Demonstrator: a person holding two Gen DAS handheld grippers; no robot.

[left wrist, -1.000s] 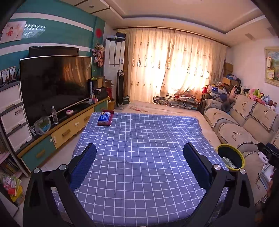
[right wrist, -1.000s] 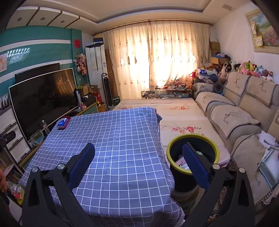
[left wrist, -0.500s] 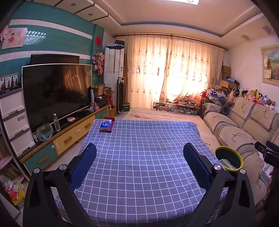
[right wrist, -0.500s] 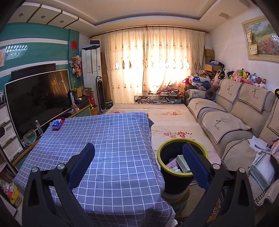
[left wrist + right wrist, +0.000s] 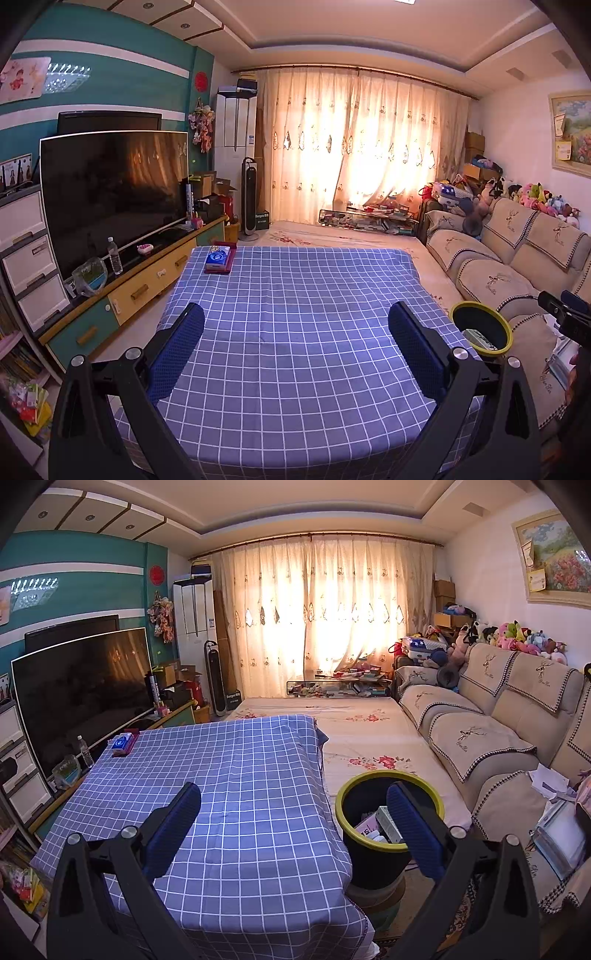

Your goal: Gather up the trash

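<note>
While jaws gape, bin [image 5: 388, 843] sits beneath.

1. A blue checked cloth [image 5: 295, 332] covers the tabletop.
2. A small blue pack [image 5: 218, 258] lies on a red tray at the far left corner.
3. A big dark TV [image 5: 110, 199] stands on the left.
4. A water bottle [image 5: 114, 255] stands near it.
5. A beige sofa [image 5: 498, 731] is on the right.
6. Soft toys [image 5: 517, 637] sit along its top.
</note>
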